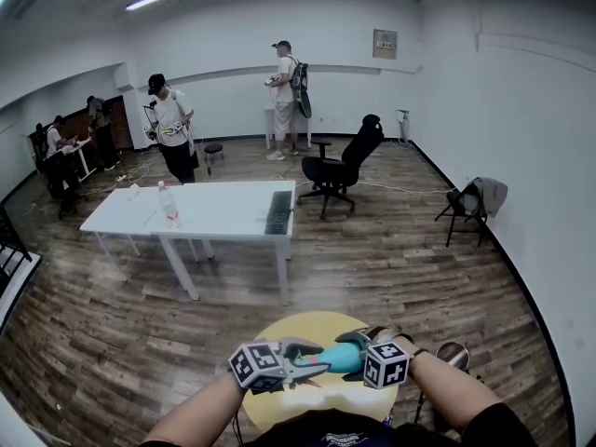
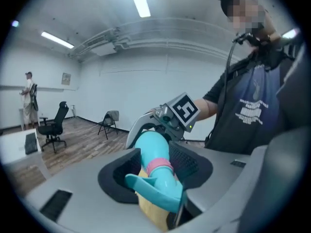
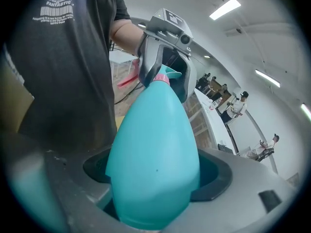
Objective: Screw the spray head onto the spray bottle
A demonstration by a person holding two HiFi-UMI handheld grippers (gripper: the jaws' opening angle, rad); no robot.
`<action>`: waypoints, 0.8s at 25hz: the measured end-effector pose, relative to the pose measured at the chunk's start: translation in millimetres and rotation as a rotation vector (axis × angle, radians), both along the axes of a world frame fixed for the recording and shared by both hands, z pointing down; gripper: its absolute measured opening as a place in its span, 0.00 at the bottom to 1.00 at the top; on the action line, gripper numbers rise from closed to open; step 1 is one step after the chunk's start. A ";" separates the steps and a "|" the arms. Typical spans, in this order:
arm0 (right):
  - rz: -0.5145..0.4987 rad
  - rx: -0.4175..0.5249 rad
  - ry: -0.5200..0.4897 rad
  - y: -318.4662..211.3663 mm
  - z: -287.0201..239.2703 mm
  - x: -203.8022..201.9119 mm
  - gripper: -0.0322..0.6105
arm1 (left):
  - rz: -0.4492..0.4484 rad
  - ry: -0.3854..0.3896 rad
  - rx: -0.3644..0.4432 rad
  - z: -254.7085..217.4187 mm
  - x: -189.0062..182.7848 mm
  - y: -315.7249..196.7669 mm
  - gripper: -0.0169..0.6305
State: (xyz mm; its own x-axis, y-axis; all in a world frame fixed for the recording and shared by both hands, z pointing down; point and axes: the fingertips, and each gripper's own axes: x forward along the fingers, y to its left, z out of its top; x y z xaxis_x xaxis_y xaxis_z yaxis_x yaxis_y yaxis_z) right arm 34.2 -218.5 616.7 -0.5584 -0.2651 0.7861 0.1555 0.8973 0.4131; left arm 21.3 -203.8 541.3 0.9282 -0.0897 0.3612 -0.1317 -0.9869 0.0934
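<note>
Right gripper view: spray bottle (image 3: 155,144) inside gripper (image 3: 154,178)

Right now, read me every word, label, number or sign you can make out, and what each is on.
"FANTASTIC", on the person's dark T-shirt; the smaller print around it is too small to read.
Wall sign: too small to read.
Marker cube: square pattern only, no words.
Spray bottle: no label showing.

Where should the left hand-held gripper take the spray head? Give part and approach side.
The pink collar of the spray head, pads on opposite sides, coming end-on from the trigger end: it is round, and the right hand-held gripper holds the spray bottle's body.
</note>
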 end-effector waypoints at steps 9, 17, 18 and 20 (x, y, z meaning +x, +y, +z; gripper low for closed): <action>0.185 0.043 -0.018 -29.4 -7.0 49.9 0.75 | -0.333 0.269 -0.354 -14.2 -81.6 -43.0 0.59; 0.027 0.087 0.038 -8.3 -7.3 3.4 0.75 | -0.092 0.005 -0.169 6.0 -0.5 -4.4 0.38; 0.025 0.073 0.029 -6.0 -6.4 4.4 0.74 | -0.076 -0.022 -0.147 7.7 0.0 -2.7 0.38; 0.023 0.066 0.026 -4.7 -5.8 5.8 0.74 | -0.051 -0.067 -0.098 11.7 0.3 -1.4 0.39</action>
State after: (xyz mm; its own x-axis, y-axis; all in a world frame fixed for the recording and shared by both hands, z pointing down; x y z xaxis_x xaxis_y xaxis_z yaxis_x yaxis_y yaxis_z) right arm 39.9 -223.3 610.9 -0.5313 -0.3296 0.7804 0.1467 0.8715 0.4679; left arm 21.7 -205.2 553.0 0.8967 -0.0976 0.4318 -0.1912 -0.9651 0.1788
